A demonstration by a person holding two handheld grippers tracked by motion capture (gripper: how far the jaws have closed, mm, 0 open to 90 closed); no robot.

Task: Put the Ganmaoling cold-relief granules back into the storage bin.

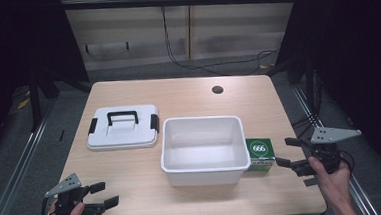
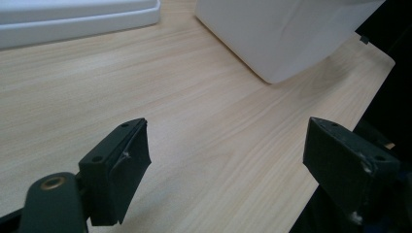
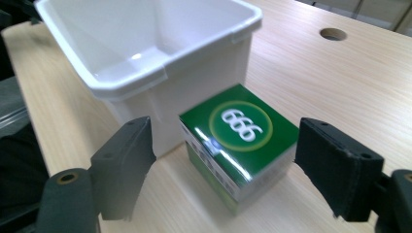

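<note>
While nothing is yet gripped, items read left to right. Left gripper point(image 1: 101, 194): jaws spread wide, empty, low over the table's point(image 1: 187, 90) near-left corner. Lid point(image 1: 123, 127): white, black handle, lying flat. Tub point(image 1: 204, 149): white, open, empty. Green box point(image 1: 260, 154): marked 666, just beside the tub's right wall, apparently touching. Right gripper point(image 1: 284, 152): jaws wide apart, empty, bracketing the box. Advice: centre the jaws on opposite faces, avoid the tub wall, then close squarely.
</note>
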